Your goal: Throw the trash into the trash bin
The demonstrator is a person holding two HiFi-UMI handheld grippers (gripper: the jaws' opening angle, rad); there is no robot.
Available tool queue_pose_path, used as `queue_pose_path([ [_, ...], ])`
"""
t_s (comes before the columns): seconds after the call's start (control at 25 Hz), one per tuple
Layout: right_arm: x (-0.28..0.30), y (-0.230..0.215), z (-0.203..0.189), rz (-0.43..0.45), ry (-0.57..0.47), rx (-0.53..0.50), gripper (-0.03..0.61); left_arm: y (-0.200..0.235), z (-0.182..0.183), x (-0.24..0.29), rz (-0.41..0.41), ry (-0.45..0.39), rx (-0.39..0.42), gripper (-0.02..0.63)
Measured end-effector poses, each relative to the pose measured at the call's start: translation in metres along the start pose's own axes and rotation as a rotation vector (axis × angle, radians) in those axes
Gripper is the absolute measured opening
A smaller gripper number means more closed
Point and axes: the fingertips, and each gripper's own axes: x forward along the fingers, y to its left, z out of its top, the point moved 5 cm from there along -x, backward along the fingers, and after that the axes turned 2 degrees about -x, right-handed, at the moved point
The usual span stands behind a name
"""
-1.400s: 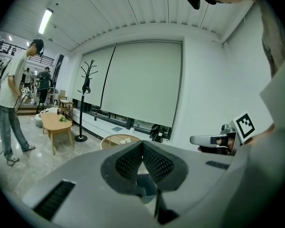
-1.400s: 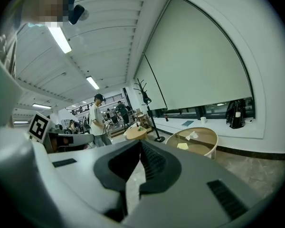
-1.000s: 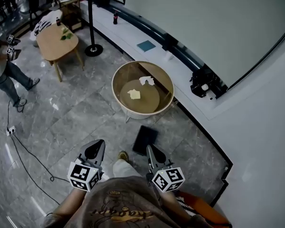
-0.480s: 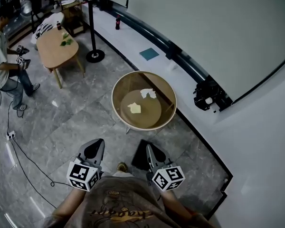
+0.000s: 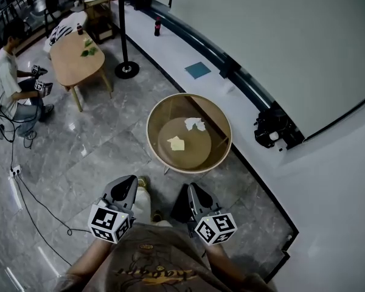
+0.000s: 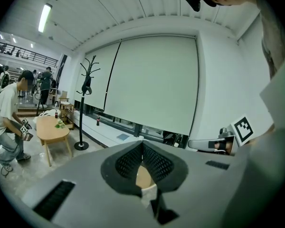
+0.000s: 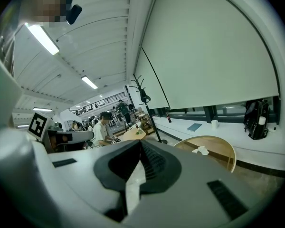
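Observation:
A round wooden table with a glass top (image 5: 155,111) stands just ahead of me. On it lie a crumpled white paper (image 5: 195,124) and a yellowish paper (image 5: 177,143). A black bin (image 5: 180,205) sits on the floor in front of the table, partly hidden behind my right gripper (image 5: 192,188). My left gripper (image 5: 128,181) is held beside it at the same height. Both are shut and empty, well short of the table. The right gripper view shows the white paper (image 7: 200,150) on the table (image 7: 225,148) ahead of the closed jaws.
A wooden coffee table (image 5: 73,56) and a coat stand (image 5: 126,69) stand at the far left. A seated person (image 5: 12,90) holds grippers there. A cable (image 5: 33,202) runs across the grey floor. The raised white ledge (image 5: 176,50) carries a bottle (image 5: 157,26) and a black bag (image 5: 275,129).
Both grippers have moved forward together towards the round table, which now looks nearer. The black bin has slid behind the right gripper. Both jaws stayed shut.

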Motion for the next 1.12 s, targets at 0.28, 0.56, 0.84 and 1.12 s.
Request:
queue_pose_path([
  [0.28,0.039,-0.021,0.007,-0.037,-0.007,0.012,0.018,0.026,0.008,0.047,-0.037,0.011,0.007,0.018],
  [0.56,0.083,-0.035,0.021,-0.073,-0.004,0.029,0.018,0.061,0.022,0.094,-0.075,0.044,0.011,0.018],
  [0.84,0.131,-0.053,0.045,-0.134,-0.027,0.035,0.018,0.092,0.047,0.155,-0.16,0.062,0.034,0.018],
  [1.12,0.166,-0.063,0.066,-0.218,-0.073,0.047,0.018,0.116,0.072,0.202,-0.255,0.076,0.06,0.018],
])
